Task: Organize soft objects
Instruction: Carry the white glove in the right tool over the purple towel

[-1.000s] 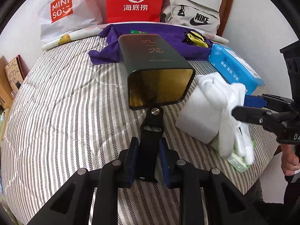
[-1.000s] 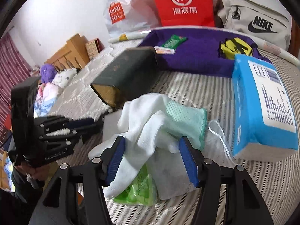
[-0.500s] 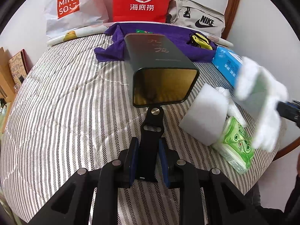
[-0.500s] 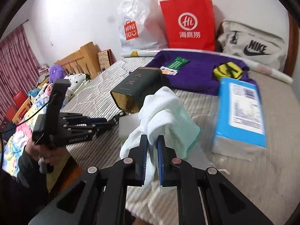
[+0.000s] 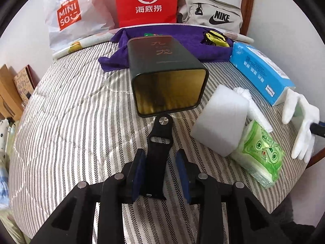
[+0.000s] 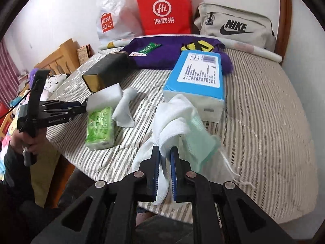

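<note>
White knit gloves w/ a mint mesh cloth (image 6: 178, 120) hang pinched in the right gripper (image 6: 165, 152), jaws nearly closed on the fabric, lifted clear of the striped bedspread (image 6: 264, 101), prob. for carrying to the dark green open-ended tin (image 5: 166, 77). Left gripper (image 5: 160, 162): jaws have just been widening around a black strap piece (image 5: 159, 140), left pad close, right pad apart, likely steadying the tin's mouth.
</note>
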A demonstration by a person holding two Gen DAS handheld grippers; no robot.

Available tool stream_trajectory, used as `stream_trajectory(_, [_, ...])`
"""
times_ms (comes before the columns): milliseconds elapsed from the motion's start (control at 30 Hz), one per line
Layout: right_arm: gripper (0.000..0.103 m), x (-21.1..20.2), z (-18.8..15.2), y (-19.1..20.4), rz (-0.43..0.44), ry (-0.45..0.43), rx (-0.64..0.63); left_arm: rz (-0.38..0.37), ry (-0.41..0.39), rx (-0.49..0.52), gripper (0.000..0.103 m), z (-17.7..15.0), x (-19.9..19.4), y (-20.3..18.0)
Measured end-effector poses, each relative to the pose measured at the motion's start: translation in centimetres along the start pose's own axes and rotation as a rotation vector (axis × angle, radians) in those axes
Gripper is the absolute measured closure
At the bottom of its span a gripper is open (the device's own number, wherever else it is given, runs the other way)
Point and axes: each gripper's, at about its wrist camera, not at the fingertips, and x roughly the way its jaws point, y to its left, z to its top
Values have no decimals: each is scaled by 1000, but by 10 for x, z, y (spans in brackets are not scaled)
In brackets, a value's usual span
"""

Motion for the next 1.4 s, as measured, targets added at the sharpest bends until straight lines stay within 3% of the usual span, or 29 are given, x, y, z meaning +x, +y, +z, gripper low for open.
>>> stream_trajectory(133, [93, 18, 1, -6, 22, 6, 15, -9, 6, -4, 79, 1, 1, 2])
stream_trajectory(233, [86, 32, 0, -4, 72, 37, 14, 1, 12, 2, 79, 2, 1, 0])
stream_trajectory(333, [66, 29, -5, -1, 77, 48, -11, -5, 10, -9, 79, 1, 1, 1])
stream_trajectory(400, [46, 17, -9, -5, 61, 6, -11, -22, 8, -20, 73, 1, 1, 2])
stream_trajectory(567, [38, 0, -8, -16, 27, -69, 6, -6, -7, 2, 72, 0, 1, -2])
stream_trajectory(800, [33, 20, 8, -13, 12, -100, 10, -12, -7, 4, 72, 0, 1, -1])
stream_trajectory(833, [33, 25, 10, -11, -7, -97, 1, -10, -7, 3, 72, 0, 1, -2])
stream_trajectory(867, [44, 33, 12, -8, -32, -93, -16, -10, -8, 5, 72, 0, 1, -2])
stream_trajectory(900, [73, 37, 13, -6, -42, -90, -27, -10, -10, 6, 72, 0, 1, -2])
stream_trajectory(933, [91, 40, 13, -5, -37, -83, -32, -9, -14, 4, 73, -1, 1, -1])
stream_trajectory(1000, [93, 39, 14, -5, 10, -85, -20, -13, -17, -3, 82, -1, 0, 1])
stream_trajectory(1233, [93, -2, 22, -6, 109, -214, 40, -39, -26, -37, 83, -2, -5, 5])
stream_trajectory(1400, [93, -11, 30, -13, 134, -227, 93, -51, -40, -61, 83, 0, -13, 8])
